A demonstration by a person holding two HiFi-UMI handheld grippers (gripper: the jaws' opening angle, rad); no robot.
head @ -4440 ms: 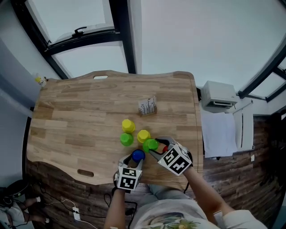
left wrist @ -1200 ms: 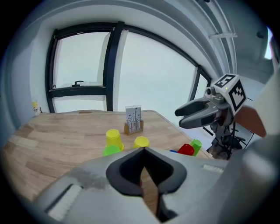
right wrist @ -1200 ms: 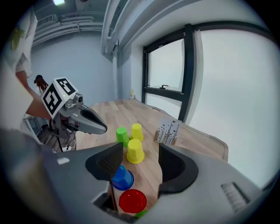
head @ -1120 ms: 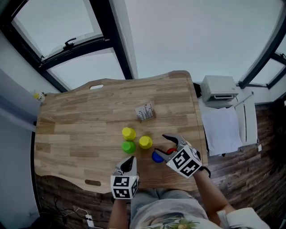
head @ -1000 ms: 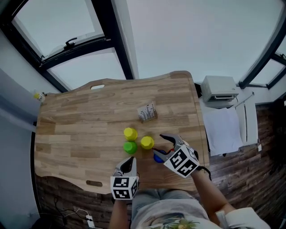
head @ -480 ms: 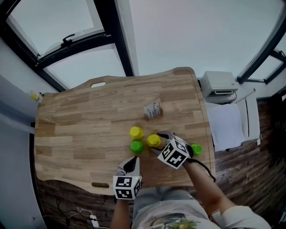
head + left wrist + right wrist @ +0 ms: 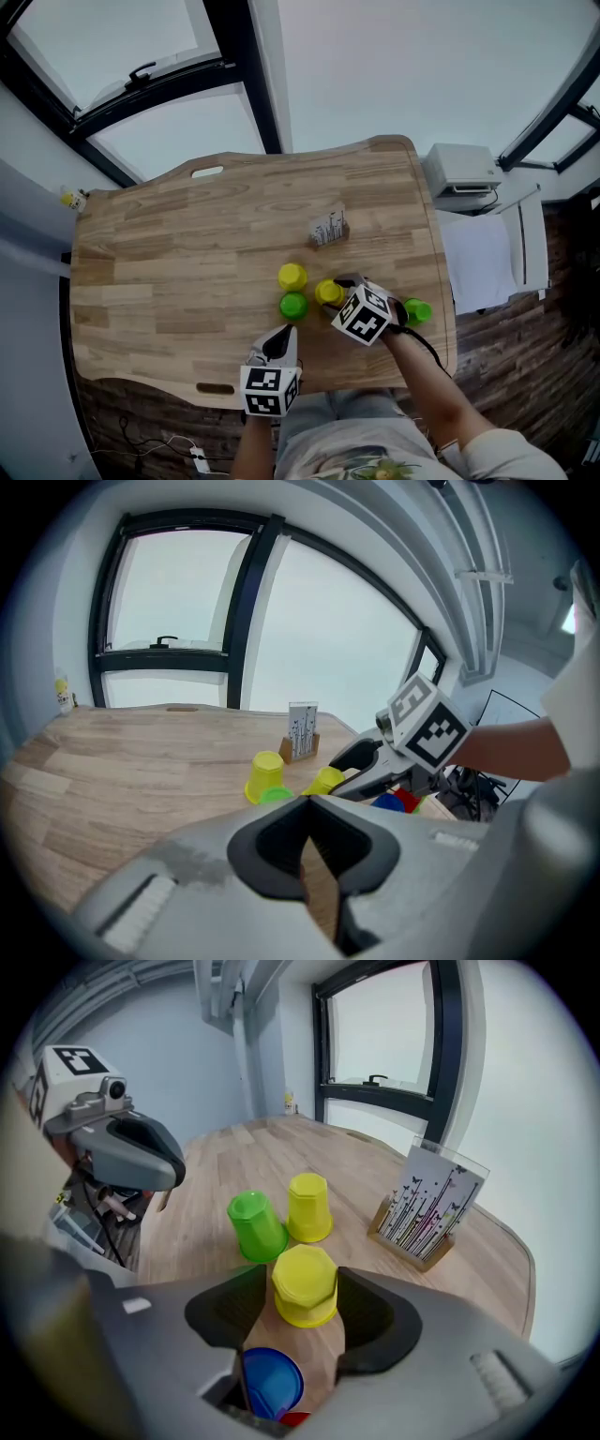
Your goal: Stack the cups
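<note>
While their jaws close, right tongs (image 7: 302, 1277) straddle an upturned yellow plastic cup (image 7: 305, 1290) on the pale wooden counter (image 7: 169, 253), towards its front edge; the pads are not clearly pressing it. Blue plastic cup (image 7: 270, 1382): beneath the tongs' base. Second yellow plastic cup (image 7: 292, 277) and upturned green plastic cup (image 7: 293, 305): just beside, mid-counter. Second green plastic cup (image 7: 417, 311): right edge. Left tongs (image 7: 307, 802): fully closed, empty, front edge. Printed card in wooden stand (image 7: 328, 228): beyond the cups.
</note>
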